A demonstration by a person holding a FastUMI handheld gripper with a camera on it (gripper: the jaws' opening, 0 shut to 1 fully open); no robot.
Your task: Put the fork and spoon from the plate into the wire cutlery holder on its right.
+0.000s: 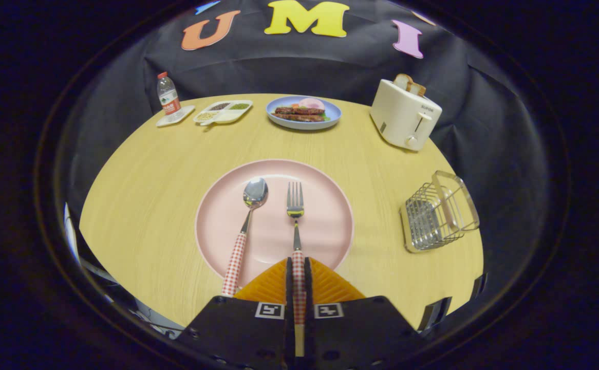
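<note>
A pink plate (325, 205) lies on the round wooden table just ahead of my fingers. On it lie a spoon (248, 218) on the left and a fork (295, 216) on the right, both with red-checked handles, heads pointing away from me. My gripper (298, 272) is shut on the fork's checked handle, which runs down between the two fingers. The fork's tines rest flat on the plate. The spoon's handle lies just left of my left finger, untouched. The wire cutlery holder (438, 213) stands to the right of the plate, near the table's edge.
A white toaster (405, 113) with bread in it stands at the back right. At the back middle is a blue plate of food (303, 112). A divided dish (223, 111) and a water bottle (167, 95) on a small tray stand at the back left.
</note>
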